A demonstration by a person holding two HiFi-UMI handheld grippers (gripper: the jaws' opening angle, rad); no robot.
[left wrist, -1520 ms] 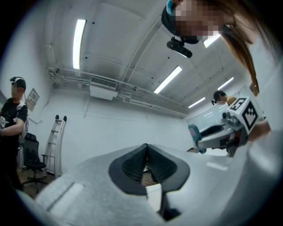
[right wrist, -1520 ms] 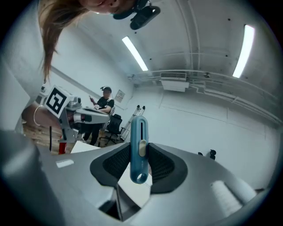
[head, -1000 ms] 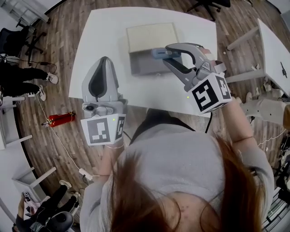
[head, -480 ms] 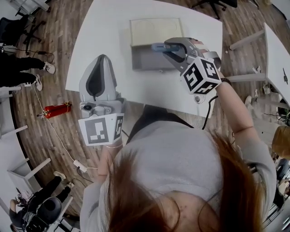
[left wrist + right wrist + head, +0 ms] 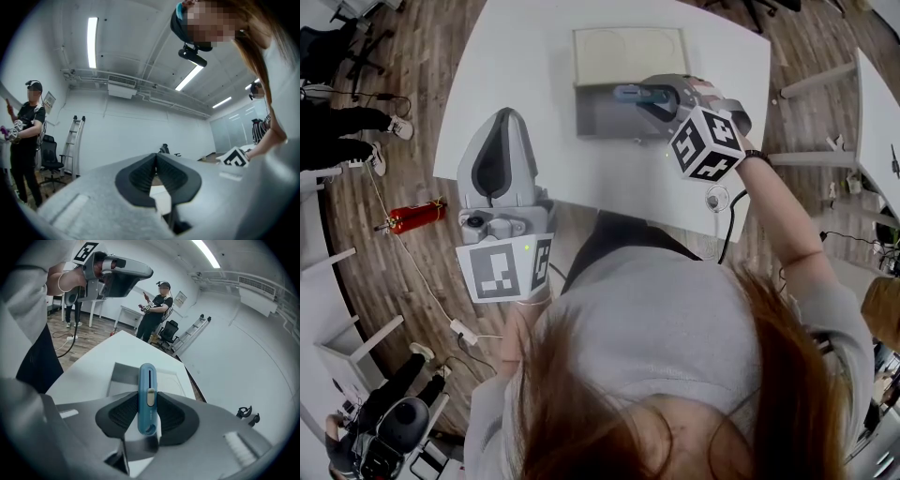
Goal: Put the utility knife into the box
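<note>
My right gripper pinches the knife at mid-length. Its long axis runs out along the jaws, above the open box toward the tabletop's far edge, so the box lies below. My left gripper is farther off, pressed together and empty.

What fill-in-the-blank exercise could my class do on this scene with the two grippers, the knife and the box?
The right gripper is shut on a blue utility ____.
The knife hangs over the open grey ____ on the white table.
The left gripper is shut and holds ____.
Missing words: knife; box; nothing.
</note>
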